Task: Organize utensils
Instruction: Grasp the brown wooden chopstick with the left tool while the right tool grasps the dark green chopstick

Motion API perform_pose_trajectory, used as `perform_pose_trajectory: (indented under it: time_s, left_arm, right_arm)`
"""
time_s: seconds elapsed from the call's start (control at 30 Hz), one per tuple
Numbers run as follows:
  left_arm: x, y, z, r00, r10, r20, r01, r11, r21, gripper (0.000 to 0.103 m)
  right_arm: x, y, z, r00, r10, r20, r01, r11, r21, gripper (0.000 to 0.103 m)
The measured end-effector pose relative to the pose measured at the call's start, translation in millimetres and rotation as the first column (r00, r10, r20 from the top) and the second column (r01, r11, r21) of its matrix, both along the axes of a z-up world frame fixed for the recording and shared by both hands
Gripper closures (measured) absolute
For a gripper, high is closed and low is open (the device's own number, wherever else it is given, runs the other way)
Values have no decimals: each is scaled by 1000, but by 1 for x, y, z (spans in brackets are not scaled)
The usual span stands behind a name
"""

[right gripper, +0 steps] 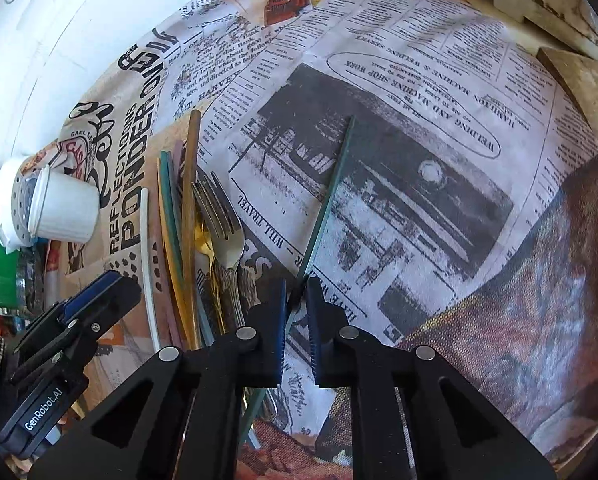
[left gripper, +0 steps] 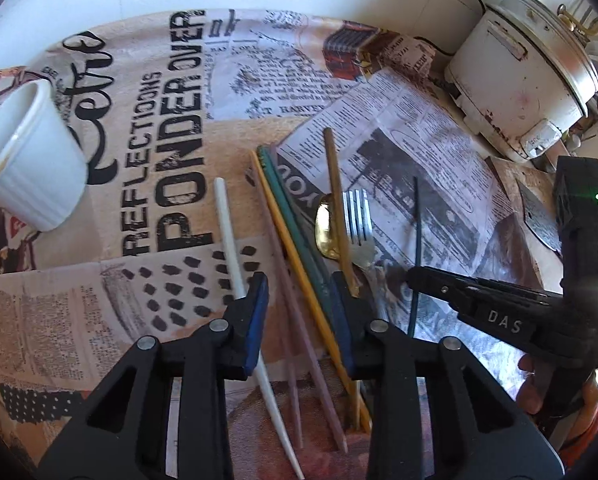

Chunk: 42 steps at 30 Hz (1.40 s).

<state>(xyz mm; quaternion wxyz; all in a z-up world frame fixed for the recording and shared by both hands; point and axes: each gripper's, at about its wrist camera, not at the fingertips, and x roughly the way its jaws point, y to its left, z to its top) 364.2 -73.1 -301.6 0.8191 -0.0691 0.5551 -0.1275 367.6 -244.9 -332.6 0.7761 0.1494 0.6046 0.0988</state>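
Two grippers work the bench: the right gripper [right gripper: 297, 300] is clamped on a dark green chopstick [right gripper: 331, 196], while the left gripper [left gripper: 301, 292] stands partly open around the purple, yellow and teal chopsticks [left gripper: 295, 240], pads apart from them. One fork [left gripper: 359, 220], one gold spoon [left gripper: 326, 226], one white cup [left gripper: 31, 168] lie nearby.

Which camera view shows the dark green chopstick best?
The right wrist view. The dark green chopstick lies across its centre, clamped between the pads of the right gripper, with its far tip visible. In the left wrist view the same chopstick appears thin, off-centre, partly hidden by that gripper.
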Motion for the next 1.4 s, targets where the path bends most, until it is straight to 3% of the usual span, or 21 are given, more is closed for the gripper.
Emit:
perform_pose_trajectory:
  time_s: [0.2,0.33,0.57,0.67,0.73,0.93,1.07,1.17,1.4]
  left_arm:
    - [12,-18,-7,999,-34,-41,32,998,-48,83]
    - [24,-27,-13,997,-43,-69,39,998,-48,88]
    - [39,-37,-21,994,-40,-99,38,999,-21,89]
    - [44,-39,-26,993,-34,-116,33,999,-10,90]
    - [47,-41,-29,991,-31,-130,30,1000,-7,96]
    - [48,-41,-29,992,-21,-128,19,1000,-11,98]
    - [39,-34,-19,995,-8,-102,5,1000,-29,98]
    - [30,-29,-7,998,3,-70,-5,999,-35,98]
    - [7,-10,33,998,49,40,-48,998,-41,98]
  right_arm:
    - [7,-3,0,999,51,12,-50,997,-51,97]
    - [10,-4,-1,996,89,-2,-89,995,-50,97]
    - [13,5,-2,988,153,-13,-154,983,-99,97]
    - [10,10,-2,986,164,0,-163,979,-120,97]
    - [9,14,-3,985,174,6,-172,976,-136,97]
    - [11,25,-4,977,213,21,-206,963,-177,96]
    - [15,20,-4,979,201,18,-196,970,-144,97]
    - [16,10,-3,983,182,9,-181,981,-71,97]
    - [12,6,24,979,178,94,-173,983,-60,97]
